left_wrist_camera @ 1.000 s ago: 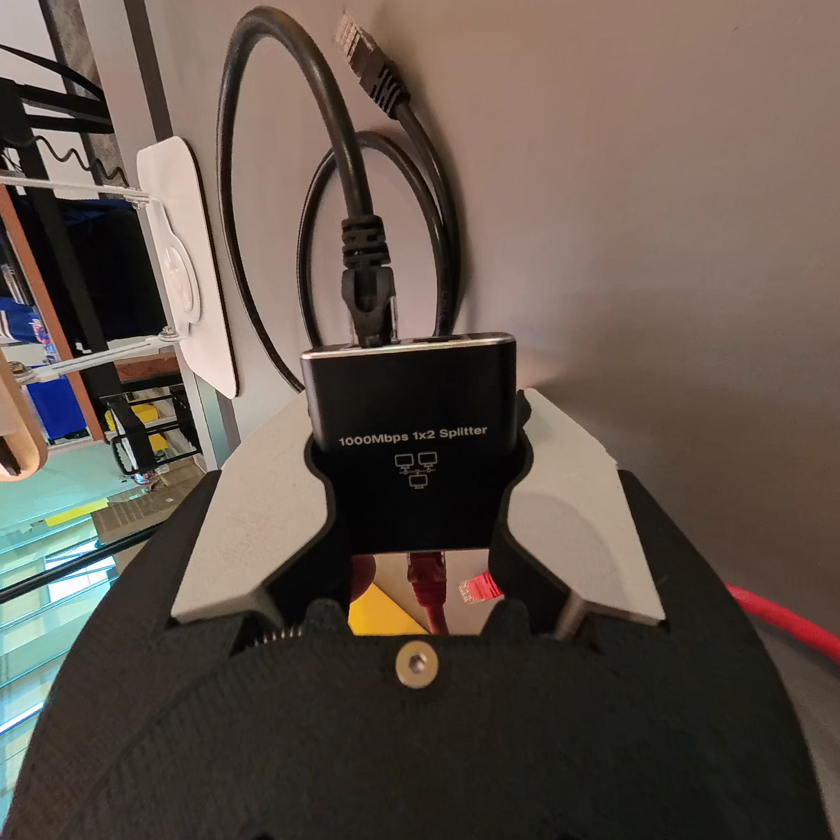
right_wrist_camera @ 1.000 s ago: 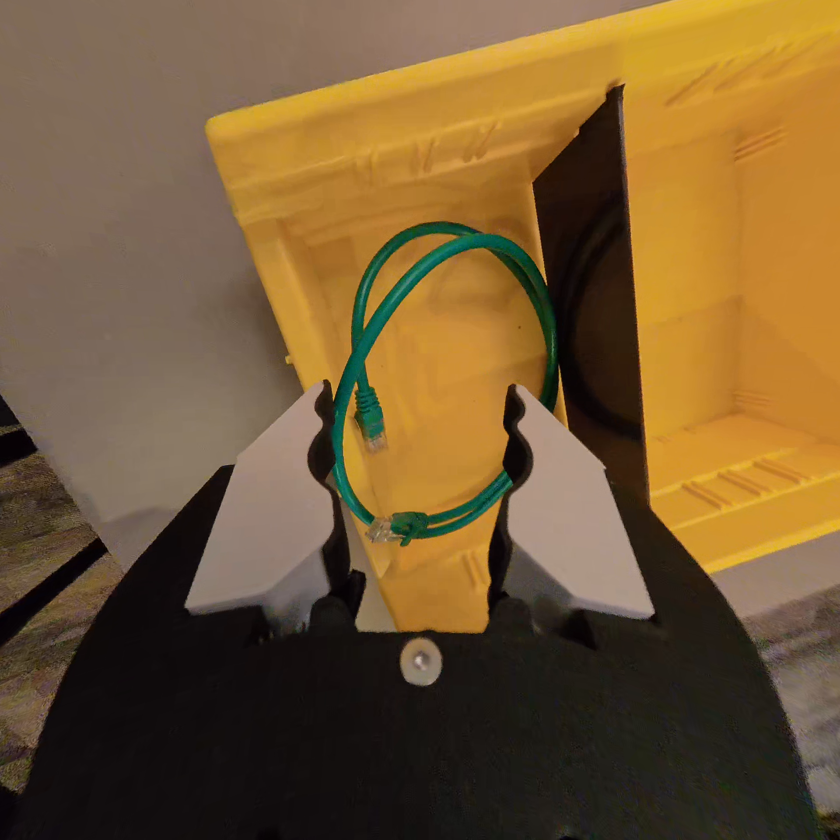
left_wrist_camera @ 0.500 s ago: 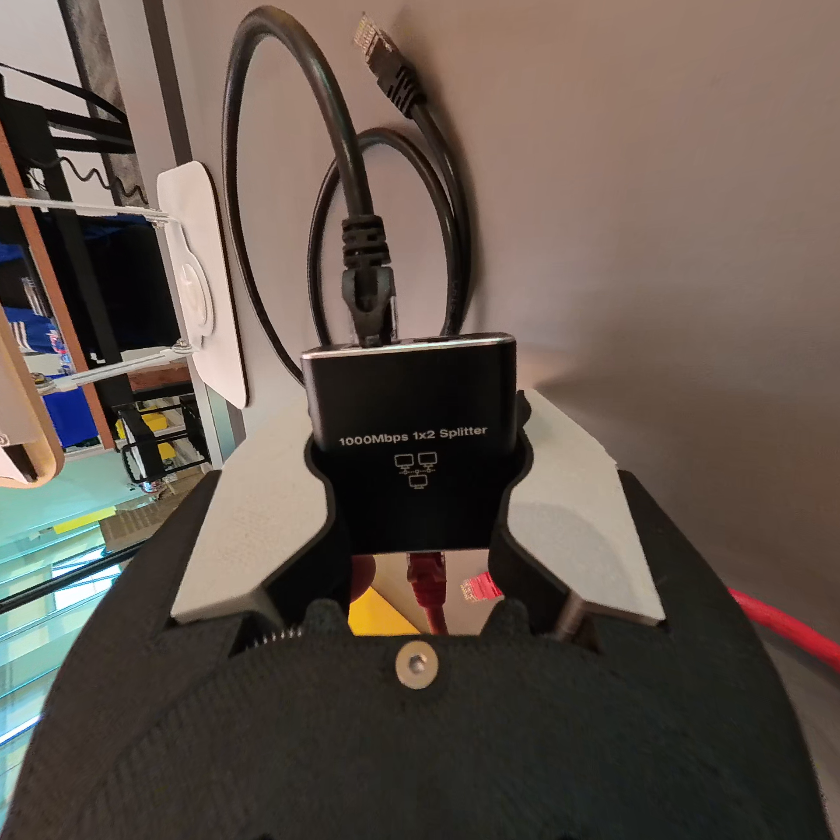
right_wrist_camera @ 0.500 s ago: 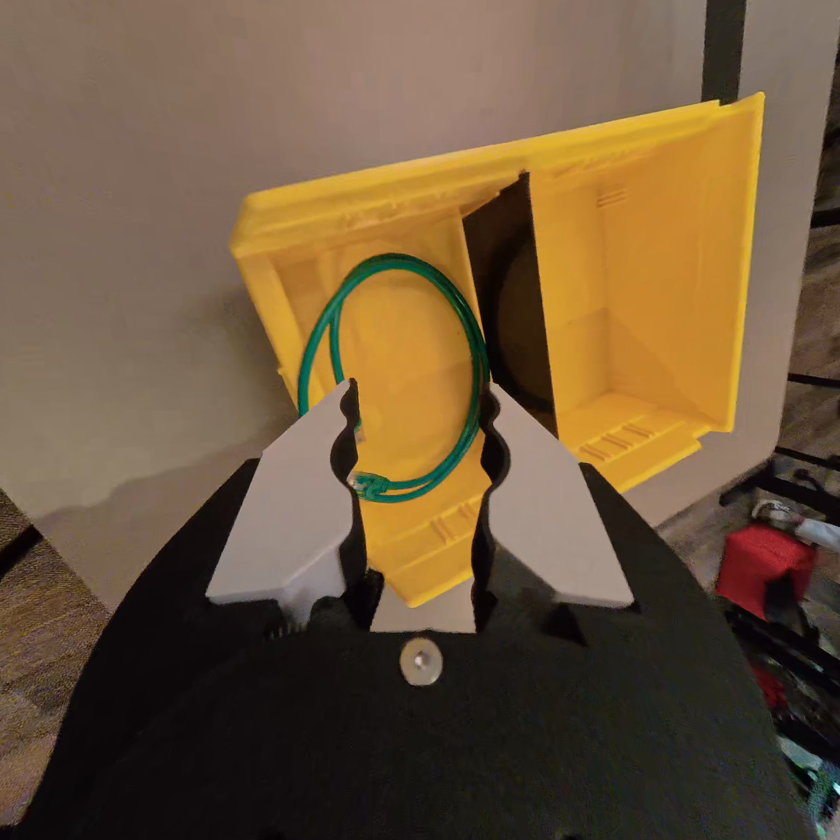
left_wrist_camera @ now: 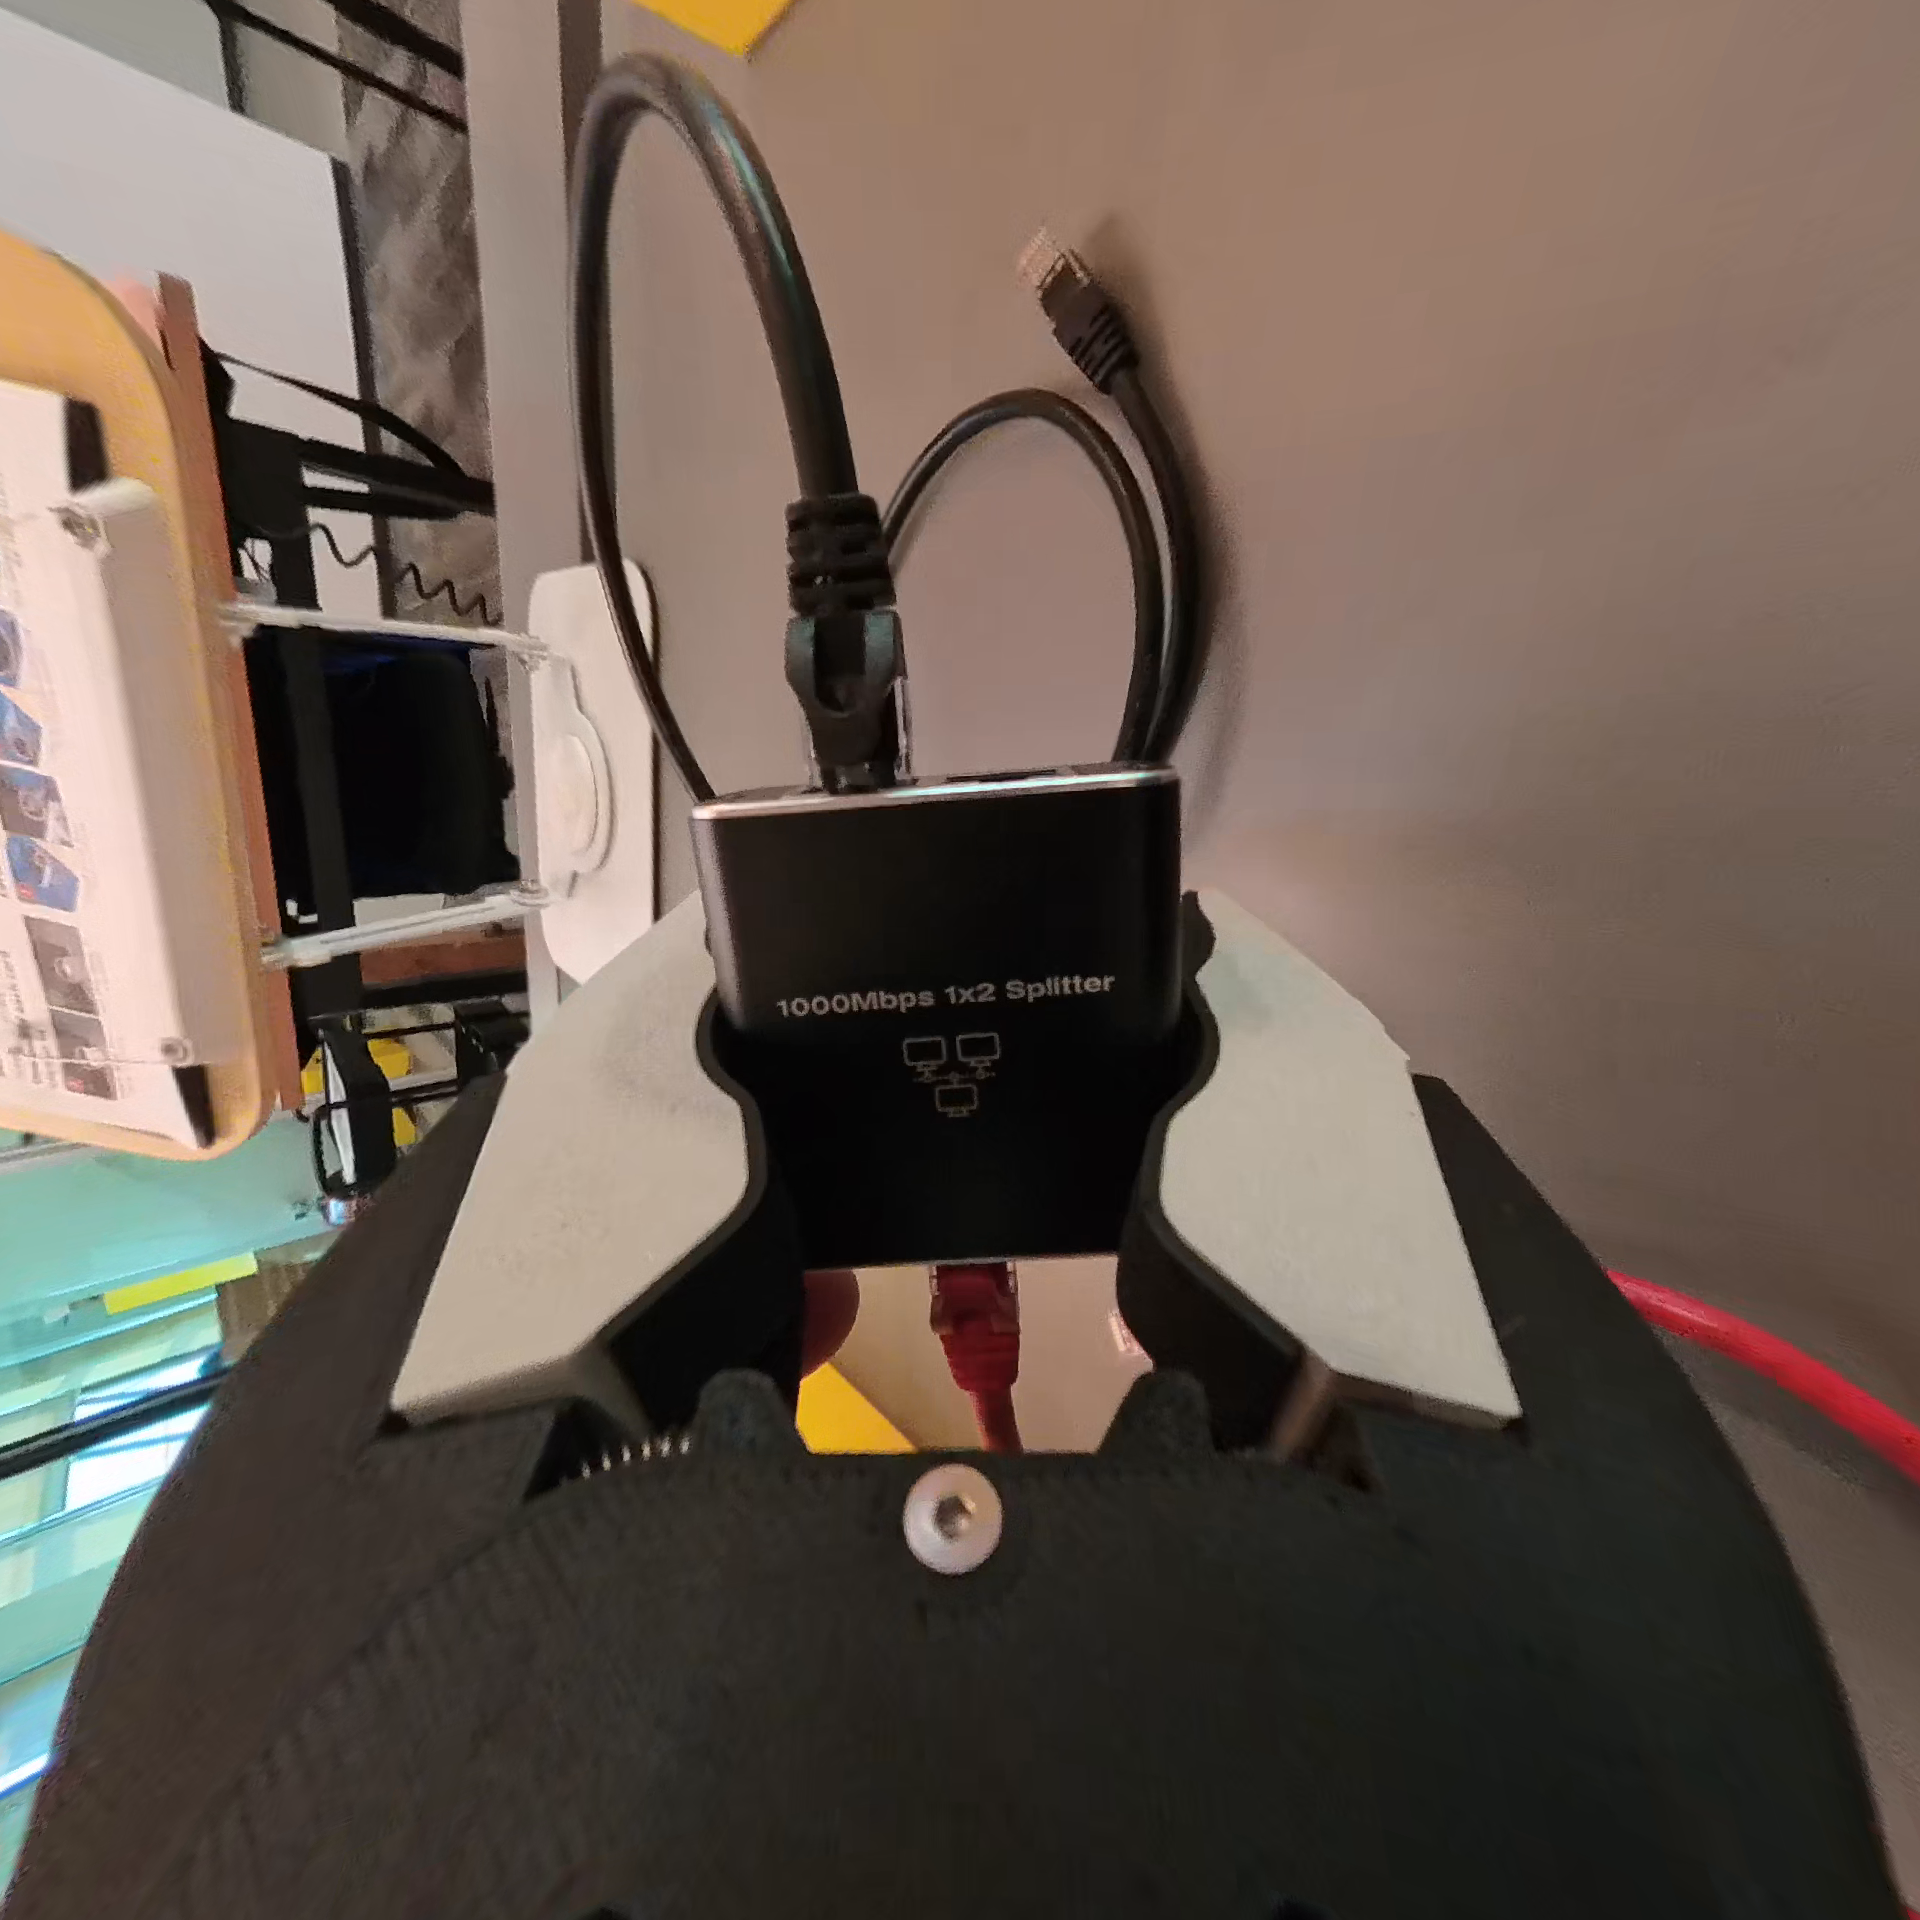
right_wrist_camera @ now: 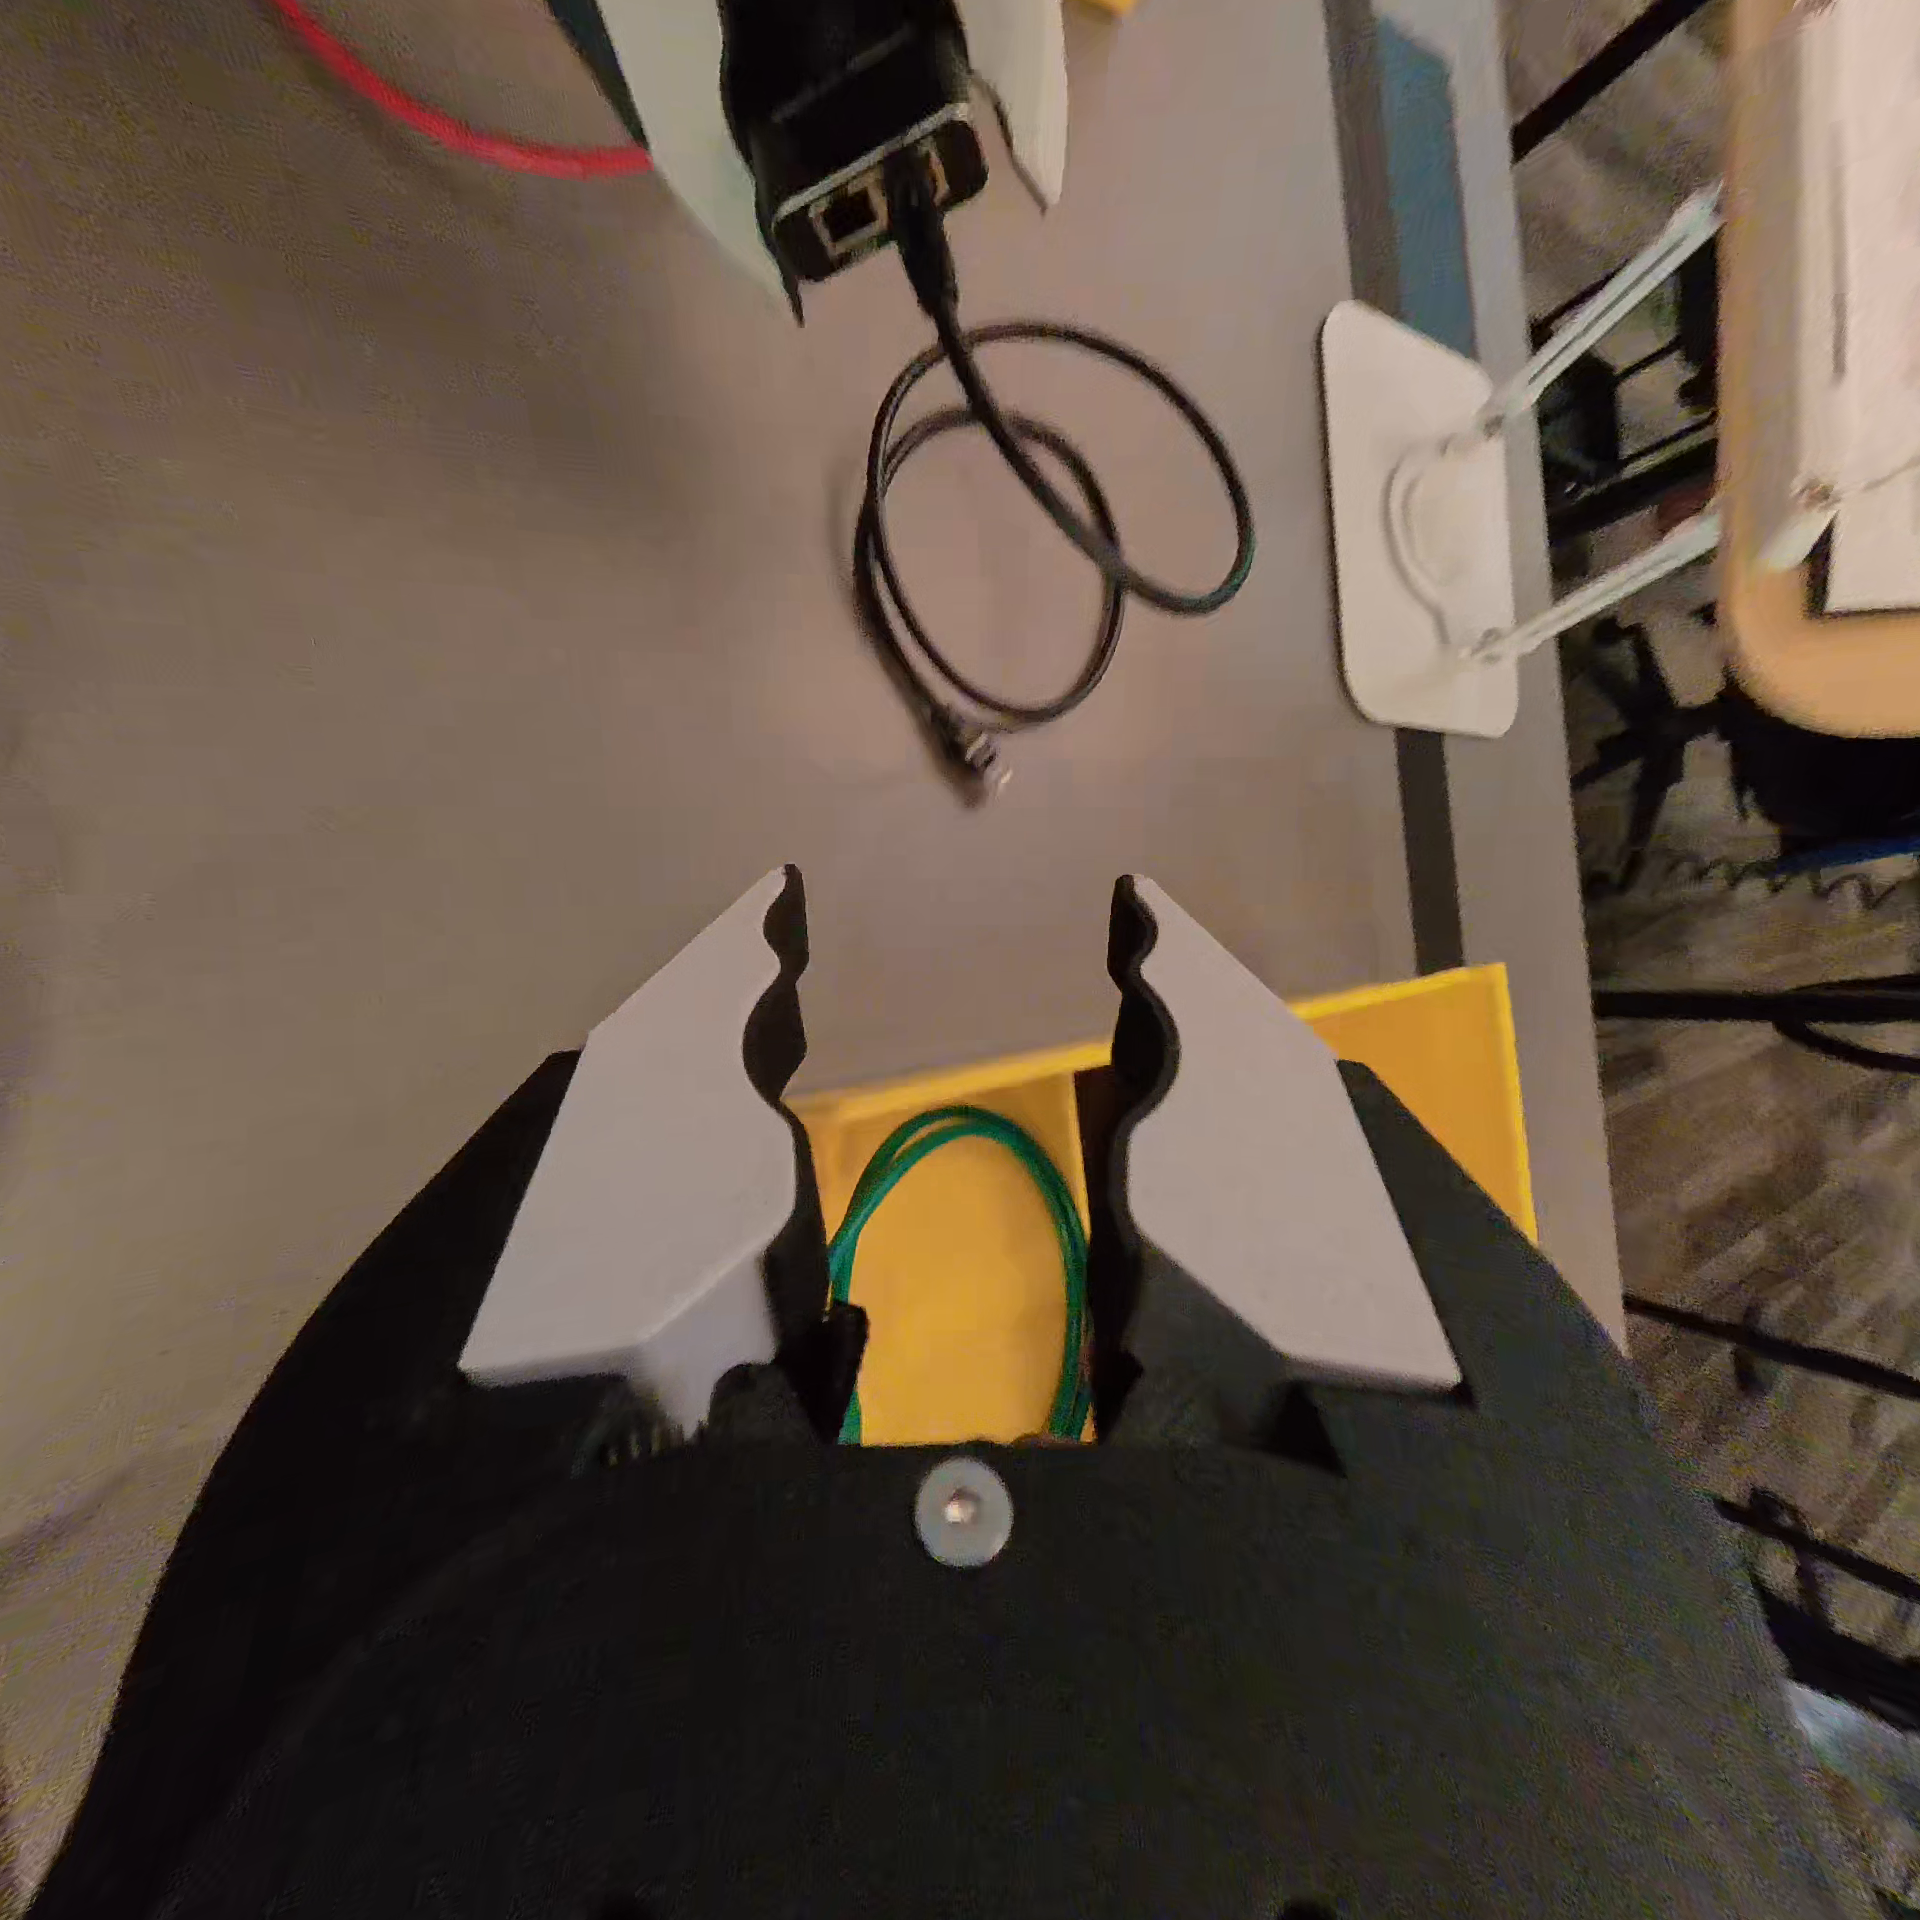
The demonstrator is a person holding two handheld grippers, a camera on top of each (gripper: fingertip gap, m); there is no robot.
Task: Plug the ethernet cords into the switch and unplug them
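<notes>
Left gripper (left_wrist_camera: pixel 951 1039) pinches the switch (left_wrist_camera: pixel 940 894) by its 2 side walls, its pads (left_wrist_camera: pixel 613 1091) well back from the far port face. Right gripper (right_wrist_camera: pixel 956 904) is spread and holds nothing, hanging over the grey table (right_wrist_camera: pixel 416 623) with the yellow bin (right_wrist_camera: pixel 1434 1049) and its green cord (right_wrist_camera: pixel 956 1184) just under it. A black cord (left_wrist_camera: pixel 831 582) sits plugged in the switch's left far port; the port beside it is free. A red cord (left_wrist_camera: pixel 977 1340) enters the near end. The black cord's loose plug (right_wrist_camera: pixel 971 748) lies on the table between the 2 grippers. These cords look light and springy, so the coil will likely tug back. I would take the plug by its stiff moulded boot, not the clear brittle-looking tip or the latch, leaving the tip free for the port. The smooth switch case could slip under a hard push.
</notes>
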